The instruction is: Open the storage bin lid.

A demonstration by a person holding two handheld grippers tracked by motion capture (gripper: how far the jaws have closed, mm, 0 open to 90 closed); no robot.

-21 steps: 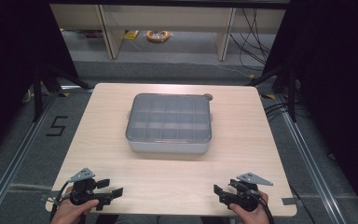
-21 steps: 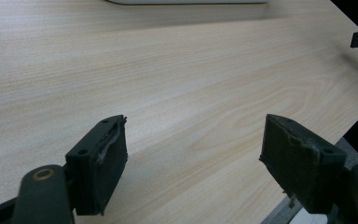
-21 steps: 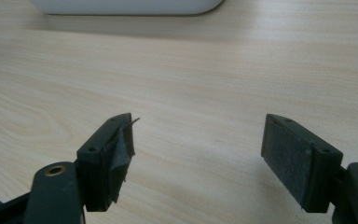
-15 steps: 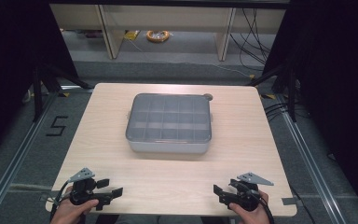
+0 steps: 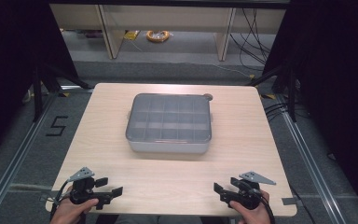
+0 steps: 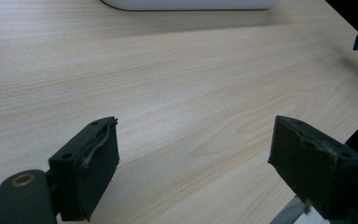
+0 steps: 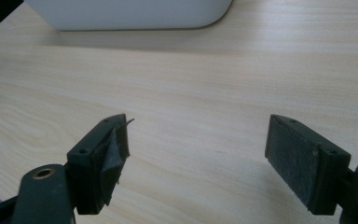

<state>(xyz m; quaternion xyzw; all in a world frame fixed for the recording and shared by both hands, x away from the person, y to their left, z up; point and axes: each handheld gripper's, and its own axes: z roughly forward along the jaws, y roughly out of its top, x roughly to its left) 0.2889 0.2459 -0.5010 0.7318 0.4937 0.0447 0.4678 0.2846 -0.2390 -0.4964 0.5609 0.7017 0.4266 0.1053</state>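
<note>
Both your grippers, left gripper (image 5: pixel 114 192) and right gripper (image 5: pixel 218 190), have stayed put at the table's (image 5: pixel 177 175) near edge, jaws apart and empty; the box (image 5: pixel 169 123) remains untouched.

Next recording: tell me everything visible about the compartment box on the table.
The compartment box is a shallow rectangular case with rounded corners, with a pale grey, plastic-looking base and a see-through lid that is shut. A grid of dividers shows through the lid; contents cannot be made out. It lies flat on the middle of the table. A small round thing sits at its far right corner. Nothing grips it.
</note>
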